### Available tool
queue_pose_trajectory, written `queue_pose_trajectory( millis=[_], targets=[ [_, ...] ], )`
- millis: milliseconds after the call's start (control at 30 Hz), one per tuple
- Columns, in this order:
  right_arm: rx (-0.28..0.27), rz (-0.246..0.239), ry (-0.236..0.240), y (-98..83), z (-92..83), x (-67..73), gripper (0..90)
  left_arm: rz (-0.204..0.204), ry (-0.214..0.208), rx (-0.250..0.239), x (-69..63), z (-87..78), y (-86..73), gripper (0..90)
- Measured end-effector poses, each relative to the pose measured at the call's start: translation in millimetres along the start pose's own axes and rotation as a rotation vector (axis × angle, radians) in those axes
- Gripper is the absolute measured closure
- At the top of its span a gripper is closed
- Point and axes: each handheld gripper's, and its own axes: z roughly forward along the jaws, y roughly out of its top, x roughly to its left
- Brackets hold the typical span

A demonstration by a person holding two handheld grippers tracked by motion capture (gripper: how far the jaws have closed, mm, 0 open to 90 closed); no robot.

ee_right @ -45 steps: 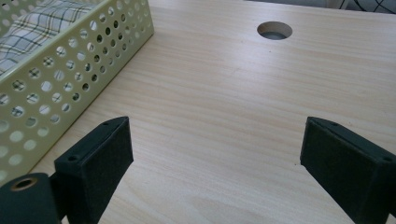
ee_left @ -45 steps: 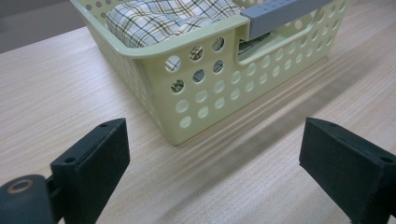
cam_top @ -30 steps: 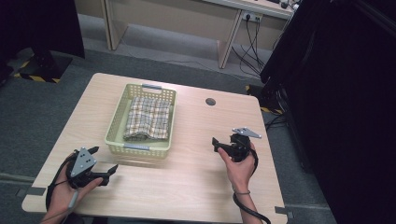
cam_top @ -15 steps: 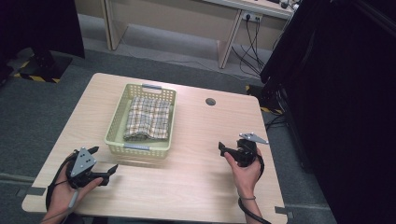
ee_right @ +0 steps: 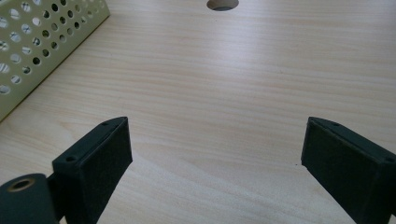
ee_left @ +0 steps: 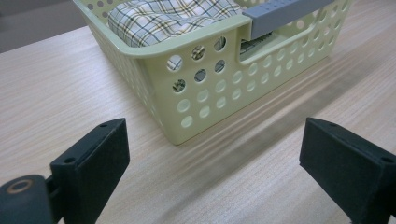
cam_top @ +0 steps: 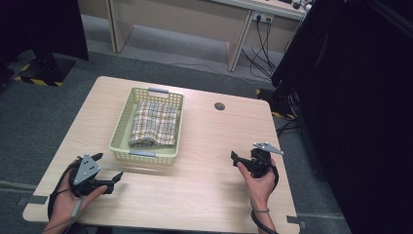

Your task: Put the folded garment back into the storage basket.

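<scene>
- On the table [cam_top: 204,146], the pale green basket [cam_top: 146,155] is the landmark; a folded checked cloth [cam_top: 155,123] lies inside it, filling most of its floor.
- Since a second ago the right gripper [cam_top: 236,158] has drawn back from the basket, dropping lower and closer to the person's edge, out to the basket's right and well apart from it.
- The left gripper [cam_top: 109,168] has not shifted; it sits just off the basket's near left corner.
- To my eye that retreat means the cloth is settled in the basket and the work is at or near its end, with both hands parking.
- From the left gripper view, its jaws stand wide apart with nothing between them; the basket's near corner [ee_left: 173,126] sits just ahead, untouched, its grey handle [ee_left: 285,11] farther along the rim.
- From the right gripper view, its jaws are likewise spread wide and empty, over bare wood, with the basket wall [ee_right: 37,51] off to one side and the round cable hole [ee_right: 222,4] beyond.
- Neither gripper touches basket or cloth.
</scene>
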Motion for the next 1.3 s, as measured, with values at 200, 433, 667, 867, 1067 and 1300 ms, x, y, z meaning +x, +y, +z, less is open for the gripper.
queue_pose_trajectory(
  millis=[200,433,667,867,1067,1300],
  targets=[
    [-0.004,0.005,-0.006,-4.2,-1.9,-2.6,9.2,0.001,0.0,0.0,-0.1,0.0,0.0,7.9],
    [-0.004,0.02,-0.011,-8.7,-3.3,-7.4,9.0,0.001,0.001,0.002,-0.1,0.1,0.1,7.9],
    [-0.003,0.024,-0.02,-11.6,-4.9,-11.9,8.7,0.002,0.002,0.003,-0.3,0.2,0.1,7.9],
    [-0.004,0.027,-0.027,-12.3,-6.7,-16.2,8.6,0.002,0.003,0.003,-0.3,0.2,0.1,7.9],
    [-0.003,0.032,-0.034,-13.9,-7.4,-20.4,8.5,0.003,0.005,0.005,-0.3,0.3,0.2,7.9],
    [-0.003,0.041,-0.045,-16.6,-7.6,-25.8,8.5,0.001,0.004,0.004,-0.3,0.3,0.1,7.9]
  ],
)
